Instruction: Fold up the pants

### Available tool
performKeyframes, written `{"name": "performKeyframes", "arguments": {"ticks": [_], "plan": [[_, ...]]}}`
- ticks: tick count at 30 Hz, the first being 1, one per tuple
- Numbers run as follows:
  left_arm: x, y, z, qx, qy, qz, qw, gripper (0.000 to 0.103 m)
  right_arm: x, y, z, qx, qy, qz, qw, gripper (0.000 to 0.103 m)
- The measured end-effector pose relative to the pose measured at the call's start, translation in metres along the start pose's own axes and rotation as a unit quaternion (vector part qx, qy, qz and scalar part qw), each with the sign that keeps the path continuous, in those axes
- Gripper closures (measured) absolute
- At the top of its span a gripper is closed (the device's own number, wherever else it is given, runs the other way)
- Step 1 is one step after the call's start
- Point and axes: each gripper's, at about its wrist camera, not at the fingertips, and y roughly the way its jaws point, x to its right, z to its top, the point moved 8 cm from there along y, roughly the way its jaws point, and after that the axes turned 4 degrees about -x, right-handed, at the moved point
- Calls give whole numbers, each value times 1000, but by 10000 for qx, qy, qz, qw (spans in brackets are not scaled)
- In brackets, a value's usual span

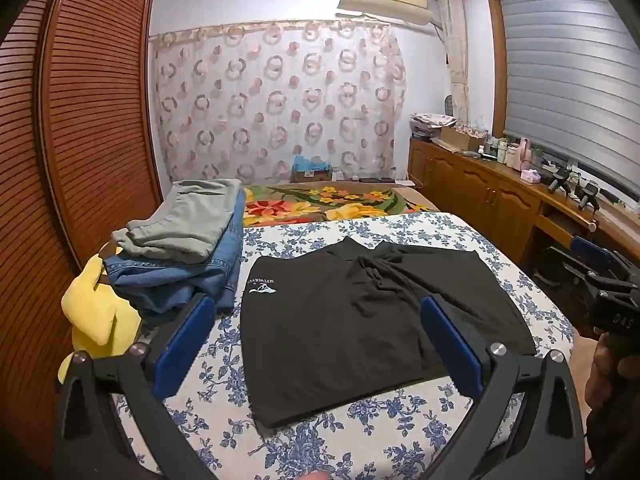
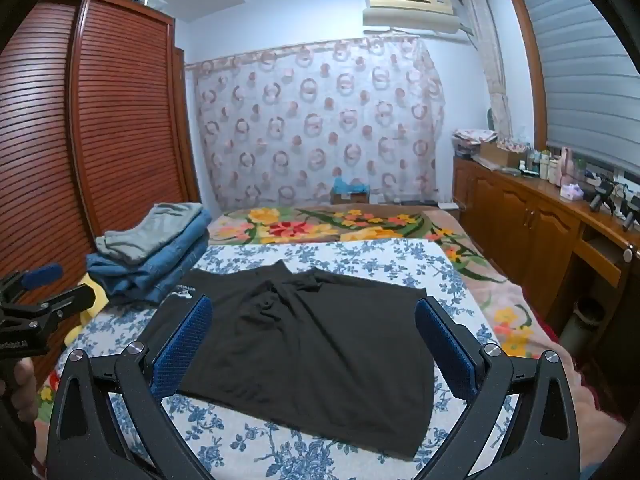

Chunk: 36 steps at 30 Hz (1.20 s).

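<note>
the black pants (image 1: pixel 360 320) lie spread on the bed (image 1: pixel 400 432) over its blue-flowered sheet, legs bunched toward 12 o'clock and the near hem toward 6, laid open so an edge can be picked. the left gripper (image 1: pixel 320 344) and the right gripper (image 2: pixel 316 344) hover above the cloth, jaws wide apart and holding nothing. a stack of folded clothes (image 1: pixel 180 248) sits at 10 o'clock, likely kept aside to leave folding room.
</note>
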Motion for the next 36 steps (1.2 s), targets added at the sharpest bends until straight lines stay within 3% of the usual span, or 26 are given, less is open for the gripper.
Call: {"name": "performKeyframes", "arguments": {"ticks": [36], "plan": [[-2,-2,1,61,-6,-5,10000,0,-3,-4,2,46,-24,-3,10000,0]]}}
